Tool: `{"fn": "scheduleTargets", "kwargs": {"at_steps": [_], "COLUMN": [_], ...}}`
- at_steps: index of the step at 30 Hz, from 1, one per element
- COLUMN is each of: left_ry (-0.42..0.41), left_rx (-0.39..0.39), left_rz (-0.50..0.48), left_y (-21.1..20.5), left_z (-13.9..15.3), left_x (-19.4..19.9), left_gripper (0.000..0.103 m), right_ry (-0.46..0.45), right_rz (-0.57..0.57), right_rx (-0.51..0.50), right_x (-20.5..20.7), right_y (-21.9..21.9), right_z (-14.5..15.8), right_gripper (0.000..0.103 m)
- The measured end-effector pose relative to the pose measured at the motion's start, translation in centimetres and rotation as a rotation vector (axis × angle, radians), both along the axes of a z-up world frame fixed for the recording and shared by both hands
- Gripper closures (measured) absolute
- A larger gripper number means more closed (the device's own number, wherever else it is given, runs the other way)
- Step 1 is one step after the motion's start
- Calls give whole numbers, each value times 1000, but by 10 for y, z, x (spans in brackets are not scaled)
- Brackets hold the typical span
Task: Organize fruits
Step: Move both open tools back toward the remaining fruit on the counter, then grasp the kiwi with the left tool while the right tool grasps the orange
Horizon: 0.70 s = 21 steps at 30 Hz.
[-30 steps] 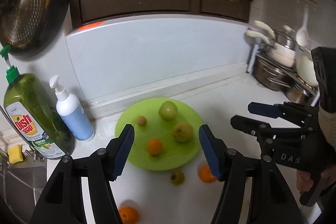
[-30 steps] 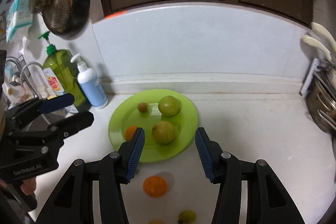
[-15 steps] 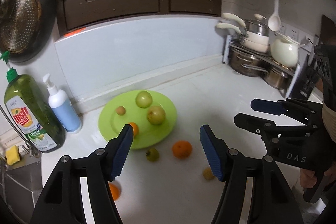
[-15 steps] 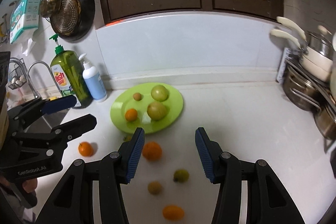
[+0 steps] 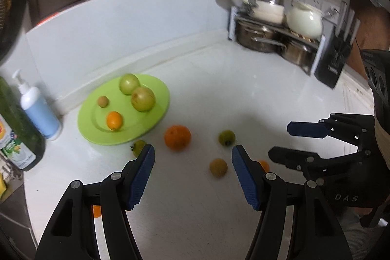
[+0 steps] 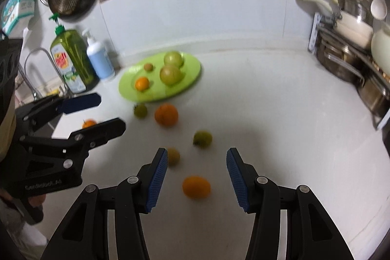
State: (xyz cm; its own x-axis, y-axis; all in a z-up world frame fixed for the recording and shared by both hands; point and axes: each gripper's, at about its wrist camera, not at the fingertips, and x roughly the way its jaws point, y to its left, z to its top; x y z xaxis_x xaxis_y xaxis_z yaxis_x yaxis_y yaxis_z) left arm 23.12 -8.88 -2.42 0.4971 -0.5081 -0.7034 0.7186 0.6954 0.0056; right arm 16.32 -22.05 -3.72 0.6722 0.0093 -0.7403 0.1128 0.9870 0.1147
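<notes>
Currently, the left gripper [image 5: 192, 162] is held above the white countertop [image 5: 256, 94], jaws spread wide and holding nothing. The right gripper [image 6: 197, 167] takes a matching pose, likewise released and empty; in the left wrist view it projects from the right edge of the frame, and its body reads "DAS". In the right wrist view, the left gripper's body at the lower left carries a blurred marking resembling "GenRobot.AI".

The green plate [image 5: 156, 111] lies at centre left and holds two green fruits, a small brown fruit and a small orange [image 5: 114, 120]. Loose fruits lie on the countertop below the plate: a large orange [image 5: 177, 137] and a small green fruit [image 5: 226, 137]. An oval orange fruit [image 6: 196, 187] sits between the right gripper's fingers, untouched. A dish soap bottle [image 6: 72, 60] stands at upper left.
</notes>
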Motion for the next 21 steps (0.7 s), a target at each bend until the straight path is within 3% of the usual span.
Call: {"fn": "scheduleTargets", "kwargs": {"at_steps": [13, 21], "left_ry": [26, 77], "left_rx": [94, 111], "left_rz": [-170, -214], "left_y": [-26, -36], "left_z": [-44, -66], "left_x": [3, 12], "left_gripper": [38, 41], "right_ry": [138, 180], "right_rz": [-8, -12], "right_rx": [72, 95], "right_x": [0, 7], "right_y": [-1, -3], "right_z": [-46, -62], "right_gripper": [52, 52]}}
